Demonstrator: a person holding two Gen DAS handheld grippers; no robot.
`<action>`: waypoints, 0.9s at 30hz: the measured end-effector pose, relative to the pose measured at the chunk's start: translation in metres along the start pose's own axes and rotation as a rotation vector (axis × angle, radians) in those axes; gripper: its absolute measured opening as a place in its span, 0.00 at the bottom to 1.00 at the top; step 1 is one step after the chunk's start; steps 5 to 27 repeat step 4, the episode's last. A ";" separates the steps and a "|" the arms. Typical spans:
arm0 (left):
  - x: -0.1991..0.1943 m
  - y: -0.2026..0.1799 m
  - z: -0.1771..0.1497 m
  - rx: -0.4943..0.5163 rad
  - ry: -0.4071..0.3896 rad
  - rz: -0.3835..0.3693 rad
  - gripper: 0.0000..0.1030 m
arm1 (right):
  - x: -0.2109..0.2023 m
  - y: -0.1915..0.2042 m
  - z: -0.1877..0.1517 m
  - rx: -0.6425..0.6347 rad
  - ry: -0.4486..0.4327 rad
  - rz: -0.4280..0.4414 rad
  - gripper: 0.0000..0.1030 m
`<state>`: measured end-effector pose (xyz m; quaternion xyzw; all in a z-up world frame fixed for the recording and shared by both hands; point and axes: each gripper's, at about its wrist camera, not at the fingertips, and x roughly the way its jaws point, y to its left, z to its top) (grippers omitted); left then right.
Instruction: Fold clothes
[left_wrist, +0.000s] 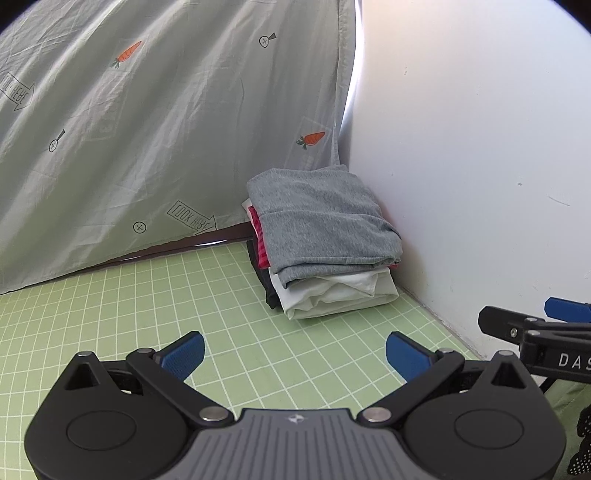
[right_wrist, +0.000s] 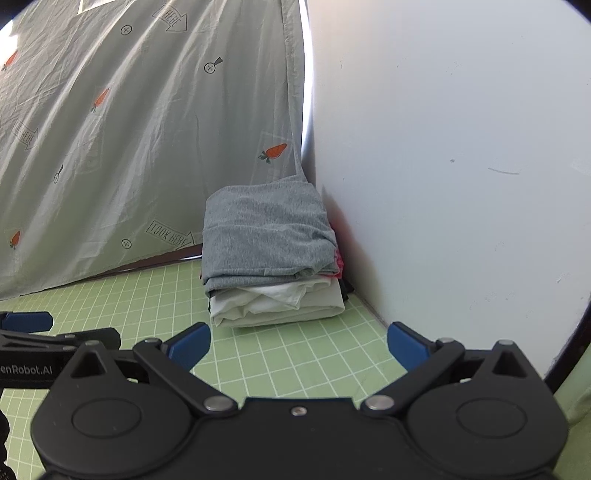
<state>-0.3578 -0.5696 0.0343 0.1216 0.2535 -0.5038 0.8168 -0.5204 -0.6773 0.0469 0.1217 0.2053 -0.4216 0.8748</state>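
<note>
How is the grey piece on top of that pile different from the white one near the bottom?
The grey garment lies on top of the pile; the white garment sits low, near the green mat. The grey one looks heathered and drapes over its front edge; the white one is plain, with creased layers showing. More of the grey one shows; only the white one's front edge shows. Both are folded in one stack in the corner by the wall.

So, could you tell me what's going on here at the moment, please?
A person is folding clothes with two handheld grippers. Right now neither holds anything: the left gripper and the right gripper both hover open above the green grid mat. A stack of folded clothes, with a grey garment on top, sits in the corner by the white wall and the carrot-print sheet. No unfolded garment is in view.
</note>
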 end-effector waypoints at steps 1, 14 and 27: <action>0.000 0.000 0.001 0.002 -0.002 -0.002 1.00 | 0.001 0.000 0.001 0.000 -0.002 0.000 1.00; 0.001 0.002 0.003 0.001 -0.009 -0.016 1.00 | 0.002 0.001 0.002 0.004 -0.008 -0.002 1.00; 0.001 0.002 0.003 0.001 -0.009 -0.016 1.00 | 0.002 0.001 0.002 0.004 -0.008 -0.002 1.00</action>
